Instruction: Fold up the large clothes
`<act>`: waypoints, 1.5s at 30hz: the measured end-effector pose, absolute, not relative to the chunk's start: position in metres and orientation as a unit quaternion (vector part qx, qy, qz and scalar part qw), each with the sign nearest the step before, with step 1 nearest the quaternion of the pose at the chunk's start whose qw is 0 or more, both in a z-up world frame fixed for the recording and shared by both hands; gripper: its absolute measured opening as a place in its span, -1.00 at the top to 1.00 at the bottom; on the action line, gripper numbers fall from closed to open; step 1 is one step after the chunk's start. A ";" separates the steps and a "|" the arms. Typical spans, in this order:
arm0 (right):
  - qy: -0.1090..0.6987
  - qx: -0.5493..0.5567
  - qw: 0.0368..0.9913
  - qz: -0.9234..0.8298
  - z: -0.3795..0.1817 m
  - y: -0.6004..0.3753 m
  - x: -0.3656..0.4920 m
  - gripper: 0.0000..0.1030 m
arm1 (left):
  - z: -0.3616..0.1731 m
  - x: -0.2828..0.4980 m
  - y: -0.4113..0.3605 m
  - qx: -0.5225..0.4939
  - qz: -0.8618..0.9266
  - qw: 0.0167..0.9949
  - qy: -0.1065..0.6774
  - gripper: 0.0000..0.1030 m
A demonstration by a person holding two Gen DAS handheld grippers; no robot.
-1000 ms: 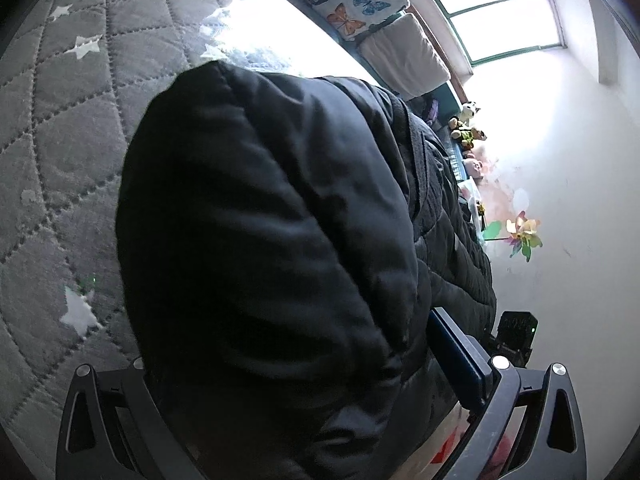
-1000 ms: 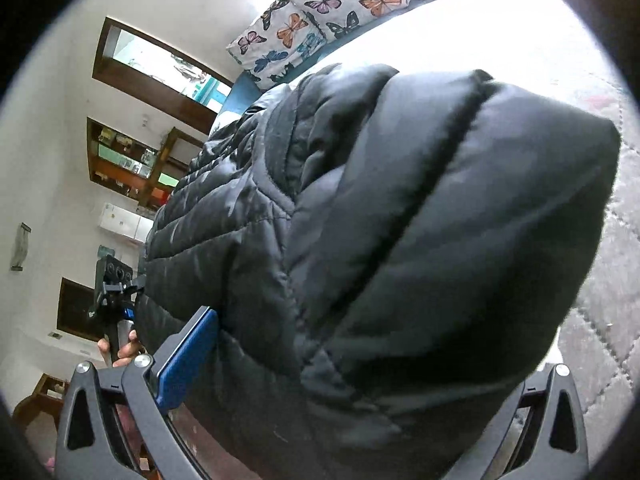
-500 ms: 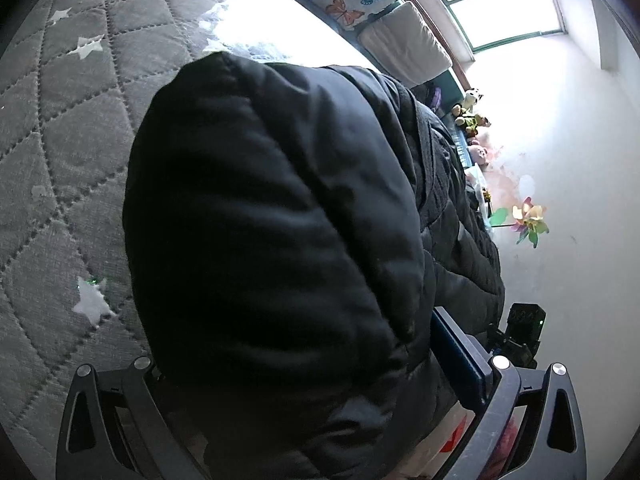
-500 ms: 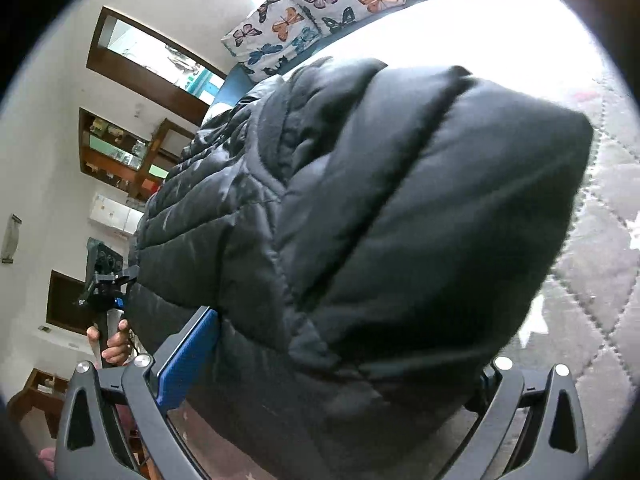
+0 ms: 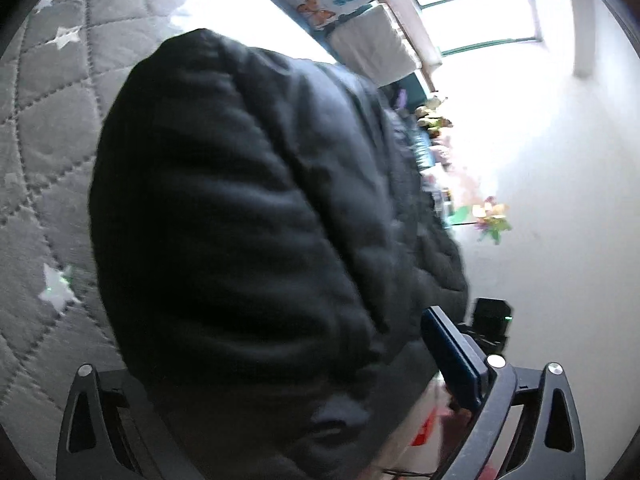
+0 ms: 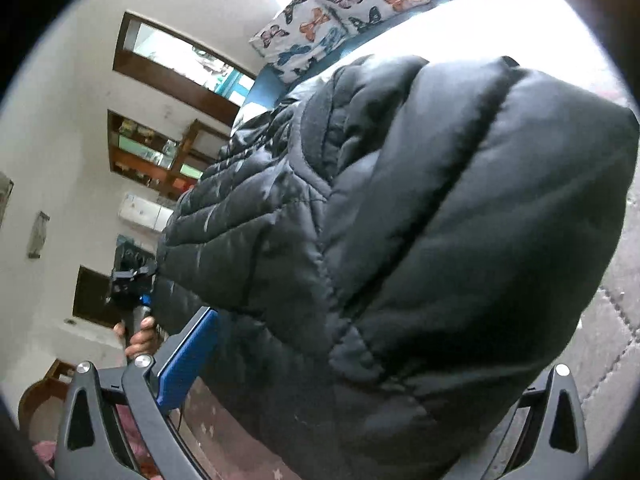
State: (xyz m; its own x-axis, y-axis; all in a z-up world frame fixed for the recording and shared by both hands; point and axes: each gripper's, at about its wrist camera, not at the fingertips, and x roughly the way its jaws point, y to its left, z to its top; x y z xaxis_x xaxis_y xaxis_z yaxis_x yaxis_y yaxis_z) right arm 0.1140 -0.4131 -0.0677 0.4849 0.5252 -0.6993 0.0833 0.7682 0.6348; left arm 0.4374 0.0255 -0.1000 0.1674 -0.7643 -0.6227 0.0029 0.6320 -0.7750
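Black quilted puffer jacket (image 5: 248,232) held up over the grey star-print quilted bedspread (image 5: 52,128), bunched between the fingers of both tools. Left gripper (image 5: 280,392) and right gripper (image 6: 348,396) each clamp its padding. No legible label or writing on it.

The fingertips of the left gripper (image 5: 280,396) and the right gripper (image 6: 340,392) are buried under the puffy black quilted jacket (image 6: 420,220), so the jaw gap cannot be judged. Beyond the left gripper, small shelf objects (image 5: 434,120) are blurred by glare.
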 end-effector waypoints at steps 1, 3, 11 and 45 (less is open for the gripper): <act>0.495 0.307 0.802 0.132 -0.071 -0.413 0.116 -1.00 | -0.102 0.439 0.024 -0.321 -0.275 0.692 0.586 -1.00; 0.494 0.319 0.798 0.133 -0.077 -0.417 0.119 -1.00 | -0.105 0.441 0.024 -0.320 -0.280 0.694 0.581 -0.99; 0.484 0.326 0.804 0.117 -0.074 -0.416 0.121 -0.93 | -0.088 0.430 0.010 -0.290 -0.253 0.726 0.570 -0.93; 0.497 0.334 0.788 0.143 -0.079 -0.415 0.106 -1.00 | -0.080 0.426 0.024 -0.305 -0.269 0.692 0.596 -1.00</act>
State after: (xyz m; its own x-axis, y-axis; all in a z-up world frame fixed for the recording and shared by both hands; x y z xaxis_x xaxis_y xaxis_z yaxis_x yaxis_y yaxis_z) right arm 0.1064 -0.4153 -0.0794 0.4648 0.5581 -0.6873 0.1061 0.7356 0.6691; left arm 0.4265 0.0235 -0.0799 0.1448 -0.7369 -0.6603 0.0092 0.6683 -0.7439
